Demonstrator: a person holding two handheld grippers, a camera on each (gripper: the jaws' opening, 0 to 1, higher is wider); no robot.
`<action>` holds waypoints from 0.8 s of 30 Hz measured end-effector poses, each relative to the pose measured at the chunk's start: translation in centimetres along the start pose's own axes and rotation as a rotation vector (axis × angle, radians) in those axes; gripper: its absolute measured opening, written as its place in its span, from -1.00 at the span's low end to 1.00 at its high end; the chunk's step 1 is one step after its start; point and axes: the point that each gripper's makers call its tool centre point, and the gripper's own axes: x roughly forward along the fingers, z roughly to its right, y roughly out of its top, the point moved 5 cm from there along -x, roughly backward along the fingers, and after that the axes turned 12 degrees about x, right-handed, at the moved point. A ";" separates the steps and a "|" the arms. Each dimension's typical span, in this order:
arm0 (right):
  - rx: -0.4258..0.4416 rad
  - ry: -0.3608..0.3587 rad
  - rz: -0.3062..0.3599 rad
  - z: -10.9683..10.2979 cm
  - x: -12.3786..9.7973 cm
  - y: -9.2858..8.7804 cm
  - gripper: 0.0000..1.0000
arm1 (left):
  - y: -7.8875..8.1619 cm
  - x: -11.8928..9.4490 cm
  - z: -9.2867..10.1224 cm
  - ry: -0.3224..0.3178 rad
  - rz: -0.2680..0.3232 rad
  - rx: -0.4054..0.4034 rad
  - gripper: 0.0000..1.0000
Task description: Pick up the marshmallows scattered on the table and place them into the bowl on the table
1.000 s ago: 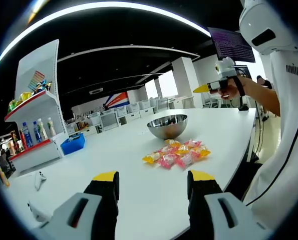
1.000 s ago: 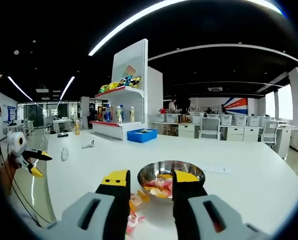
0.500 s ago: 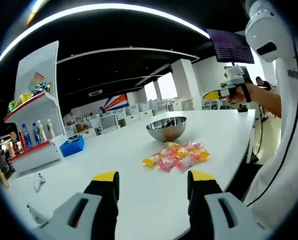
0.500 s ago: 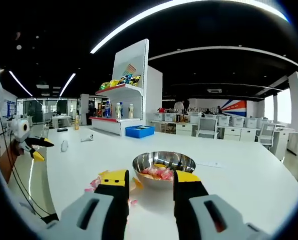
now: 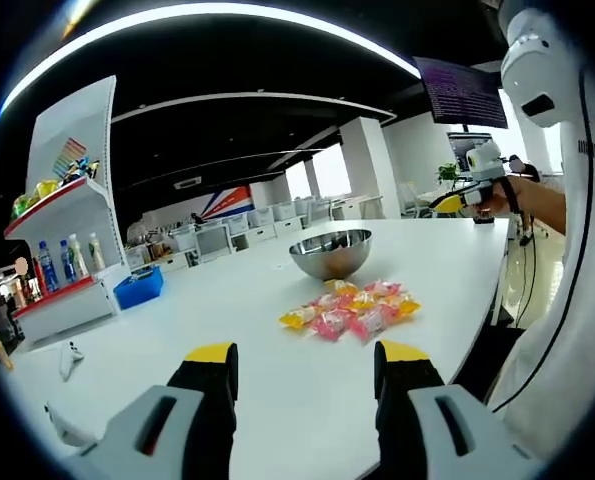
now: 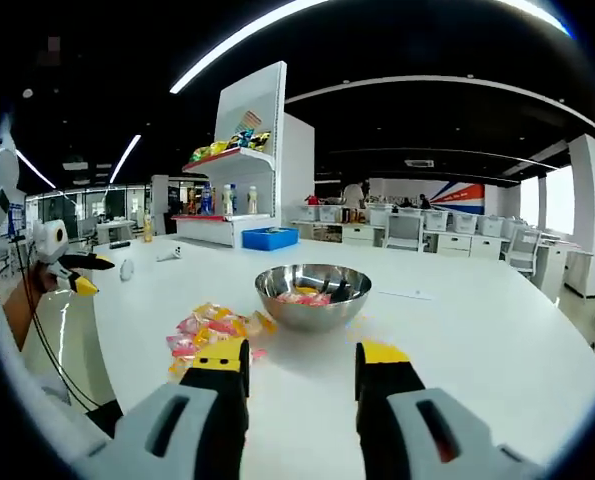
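Several wrapped marshmallows in pink, yellow and orange lie in a loose pile on the white table. Just behind them stands a steel bowl. My left gripper hangs open above the table, short of the pile, with nothing between its yellow-tipped jaws. From the right gripper view the bowl has pink marshmallows inside, and the pile lies to its left. My right gripper is open and empty, well back from the bowl. It shows as the far gripper held in a hand. The left gripper appears at that view's left edge.
A white display shelf with bottles and snacks stands at the table's far side, a blue box next to it. A small white object lies on the table at left. A white robot body stands at the right edge. Office desks fill the background.
The right gripper has drawn back and away from the bowl, which now sits farther ahead of its jaws. The left gripper has held still and open.
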 end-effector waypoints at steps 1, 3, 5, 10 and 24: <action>-0.008 -0.001 -0.004 0.0 -0.2 -0.3 -0.13 | 0.1 0.1 0.1 -0.008 -0.002 0.003 0.11; -0.017 -0.004 -0.010 0.3 -0.7 -0.8 -0.12 | 0.2 0.3 0.2 -0.018 -0.003 0.010 0.11; -0.018 0.000 -0.010 0.6 -1.1 -1.1 -0.12 | 0.4 0.4 0.2 -0.028 -0.007 0.019 0.11; -0.019 0.014 -0.030 1.4 -2.0 -2.0 -0.12 | 0.9 0.5 0.0 -0.029 0.001 0.031 0.11; -0.031 0.205 -0.064 2.5 -4.1 -1.6 -0.12 | 0.7 1.0 1.3 -0.075 -0.018 0.047 0.09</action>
